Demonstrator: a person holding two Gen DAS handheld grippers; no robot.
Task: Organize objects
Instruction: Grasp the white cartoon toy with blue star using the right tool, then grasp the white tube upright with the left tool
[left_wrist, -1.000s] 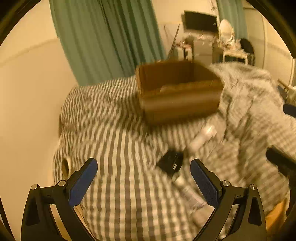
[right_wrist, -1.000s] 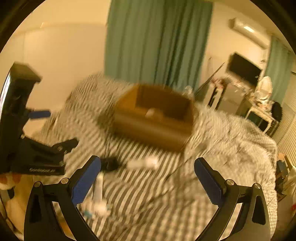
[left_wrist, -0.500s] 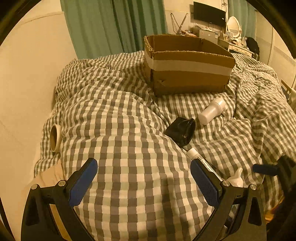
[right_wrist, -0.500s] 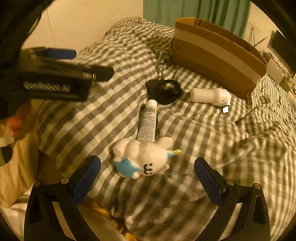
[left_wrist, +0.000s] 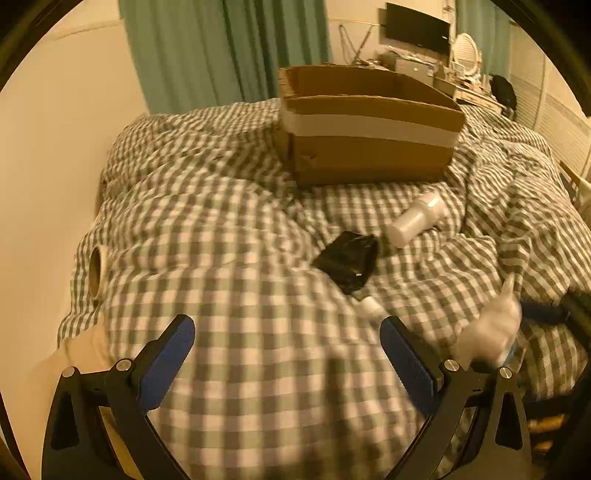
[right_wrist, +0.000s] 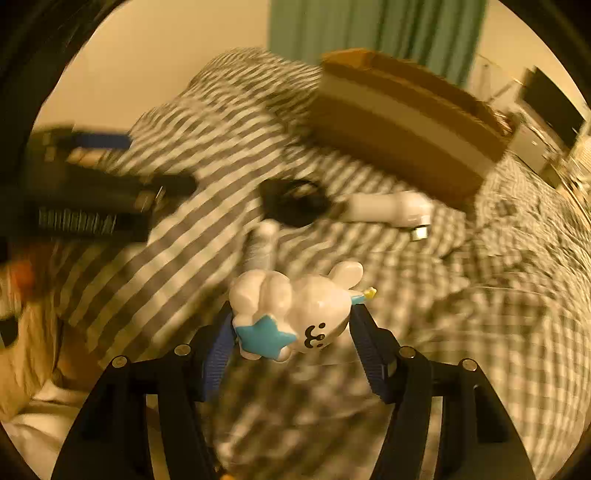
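My right gripper (right_wrist: 291, 325) is shut on a white toy figure with a blue star (right_wrist: 295, 310), held just above the checked bed cover; the toy also shows blurred in the left wrist view (left_wrist: 487, 332). Behind it lie a white tube (right_wrist: 262, 247), a black pouch (right_wrist: 291, 203) and a white bottle (right_wrist: 388, 206). An open cardboard box (right_wrist: 402, 122) stands further back. My left gripper (left_wrist: 286, 354) is open and empty over the cover, with the pouch (left_wrist: 349, 258), bottle (left_wrist: 417, 219) and box (left_wrist: 369, 147) ahead of it.
A tape roll (left_wrist: 96, 271) lies at the bed's left edge by the wall. Green curtains (left_wrist: 229, 51) hang behind the bed. A desk with a screen (left_wrist: 417, 26) and clutter stands at the back right. The left gripper shows at left in the right wrist view (right_wrist: 92, 206).
My right gripper has closed around the white toy, which lay loose on the cover half a second ago. The left gripper has shifted slightly, still open.
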